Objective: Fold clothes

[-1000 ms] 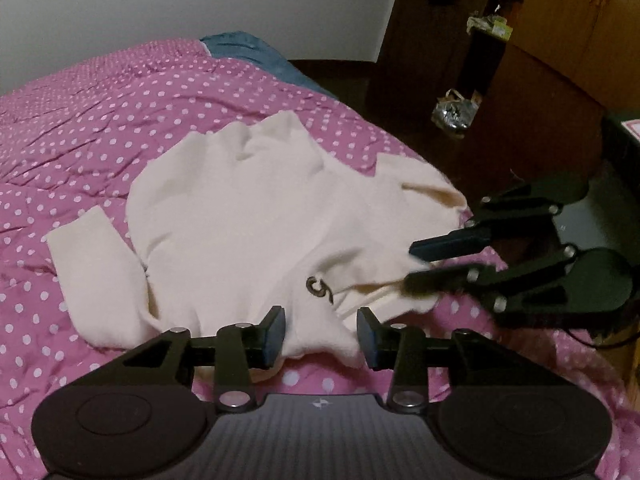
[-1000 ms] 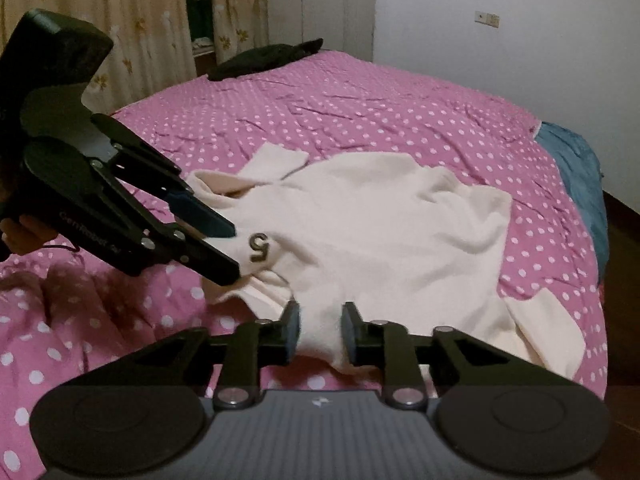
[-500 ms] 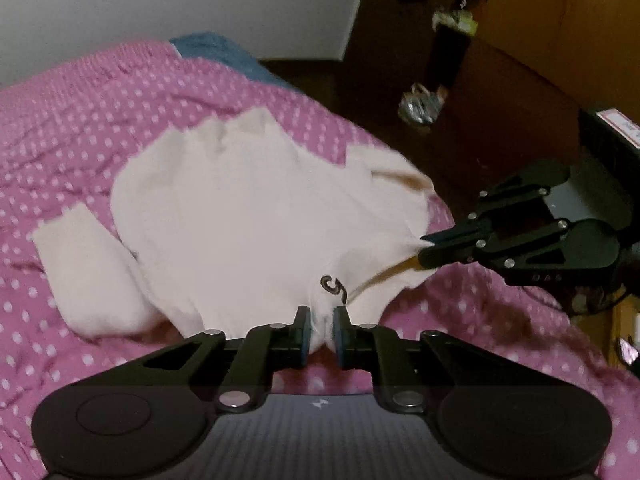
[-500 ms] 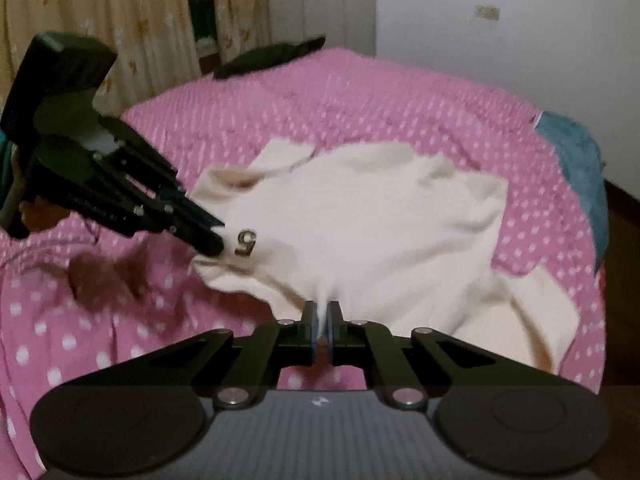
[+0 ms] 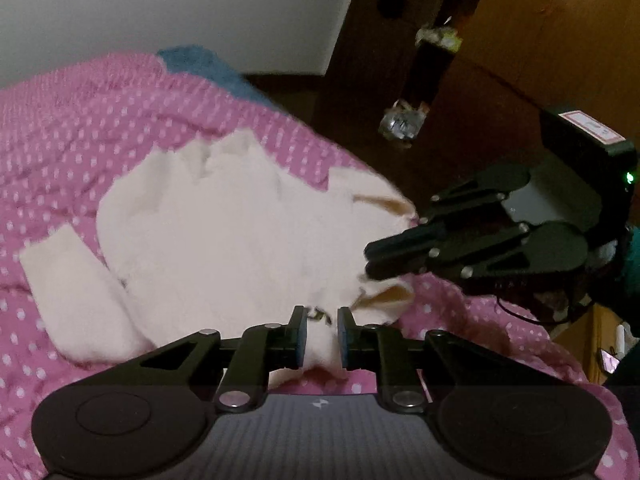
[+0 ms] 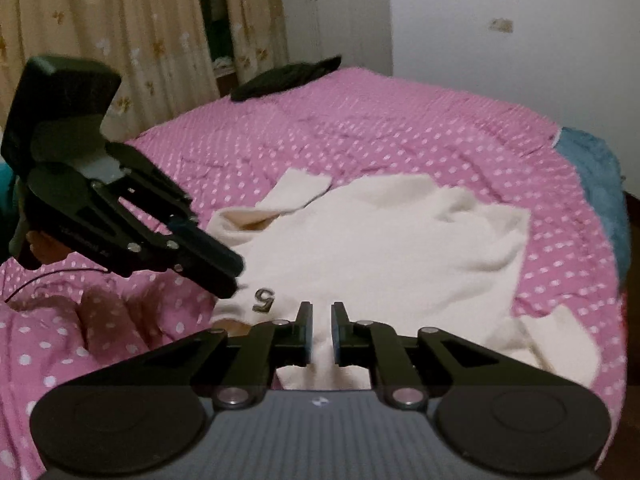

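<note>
Left gripper [image 5: 321, 332] and right gripper [image 6: 321, 330] both pinching the cream sweater's [image 6: 384, 240] near hem, apparently at the pink bedspread's [image 6: 360, 120] edge.

- The sweater [image 6: 384, 248] is seen in plain cream, marked with a dark "5" [image 6: 264, 300].
- The bedspread [image 6: 400, 132] is patterned pink with white dots.
- The curtains [image 6: 132, 40] are coloured beige, with yellowish flowers.

Pink polka-dot bed [image 6: 400, 128], cream sweater [image 6: 384, 248] spread on it, black cloth [image 6: 288, 78] far end
</note>
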Demonstrator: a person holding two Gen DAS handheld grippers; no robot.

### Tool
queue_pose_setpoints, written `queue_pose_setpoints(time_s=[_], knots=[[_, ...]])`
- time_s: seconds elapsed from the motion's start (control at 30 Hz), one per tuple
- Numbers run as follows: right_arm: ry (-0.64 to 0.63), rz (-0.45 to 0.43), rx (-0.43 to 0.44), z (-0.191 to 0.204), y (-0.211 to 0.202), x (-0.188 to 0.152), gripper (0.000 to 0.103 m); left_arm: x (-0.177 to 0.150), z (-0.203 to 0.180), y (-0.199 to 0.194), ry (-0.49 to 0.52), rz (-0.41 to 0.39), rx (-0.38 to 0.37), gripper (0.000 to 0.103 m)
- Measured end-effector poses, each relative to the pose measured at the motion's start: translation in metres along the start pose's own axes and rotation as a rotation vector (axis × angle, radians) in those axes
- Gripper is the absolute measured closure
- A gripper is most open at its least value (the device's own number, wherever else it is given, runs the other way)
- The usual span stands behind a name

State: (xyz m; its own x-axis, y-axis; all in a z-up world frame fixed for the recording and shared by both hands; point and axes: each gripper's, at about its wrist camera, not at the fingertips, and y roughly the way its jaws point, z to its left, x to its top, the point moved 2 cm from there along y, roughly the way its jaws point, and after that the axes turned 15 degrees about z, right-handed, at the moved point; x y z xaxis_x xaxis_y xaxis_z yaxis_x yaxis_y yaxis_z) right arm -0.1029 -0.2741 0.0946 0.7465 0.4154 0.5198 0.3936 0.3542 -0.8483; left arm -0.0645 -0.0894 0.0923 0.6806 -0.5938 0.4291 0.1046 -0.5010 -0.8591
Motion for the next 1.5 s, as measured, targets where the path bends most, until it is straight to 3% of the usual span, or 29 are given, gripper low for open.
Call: queue_pose_setpoints(time_s=[0.1,0.23,0.3,0.4,0.53,0.67,0.77,0.93,0.97,1.1,1.13,1.27,1.5], knots=[[-0.018,0.045,0.013,0.003,0.016,-0.002,0.093,-0.002,0.008,0.002,-0.022,0.017,0.023,0.085],[-0.016,0.062,0.025,0.002,0.022,-0.006,0.092,0.008,0.031,-0.019,-0.086,-0.065,0.076,0.074],[-0.01,0.06,0.034,0.001,0.022,-0.005,0.092,0.02,0.05,-0.021,-0.162,-0.091,0.158,0.061],[-0.019,0.064,0.037,0.003,0.024,-0.005,0.088,0.036,0.08,-0.022,-0.276,-0.128,0.278,0.06],[-0.017,0.062,0.047,0.002,0.026,-0.005,0.085,0.052,0.124,-0.001,-0.42,-0.112,0.38,0.06],[-0.015,0.066,0.054,0.0,0.027,-0.004,0.084,0.062,0.155,0.019,-0.524,-0.088,0.358,0.06],[-0.013,0.07,0.059,-0.001,0.027,-0.002,0.083,0.07,0.172,0.032,-0.58,-0.078,0.353,0.054],[-0.012,0.074,0.059,0.0,0.029,-0.003,0.081,0.072,0.188,0.054,-0.636,-0.038,0.358,0.052],[-0.012,0.074,0.059,0.0,0.029,-0.003,0.081,0.071,0.19,0.057,-0.644,-0.036,0.352,0.054],[-0.016,0.073,0.054,0.001,0.029,-0.002,0.079,0.061,0.2,0.053,-0.663,-0.042,0.346,0.093],[-0.017,0.072,0.051,0.001,0.029,-0.002,0.079,0.058,0.202,0.05,-0.672,-0.05,0.334,0.096],[-0.018,0.066,0.04,0.003,0.028,-0.002,0.079,0.044,0.203,0.024,-0.688,-0.118,0.346,0.1],[-0.016,0.045,0.015,0.004,0.023,0.0,0.078,0.004,0.188,-0.055,-0.695,-0.31,0.362,0.1]])
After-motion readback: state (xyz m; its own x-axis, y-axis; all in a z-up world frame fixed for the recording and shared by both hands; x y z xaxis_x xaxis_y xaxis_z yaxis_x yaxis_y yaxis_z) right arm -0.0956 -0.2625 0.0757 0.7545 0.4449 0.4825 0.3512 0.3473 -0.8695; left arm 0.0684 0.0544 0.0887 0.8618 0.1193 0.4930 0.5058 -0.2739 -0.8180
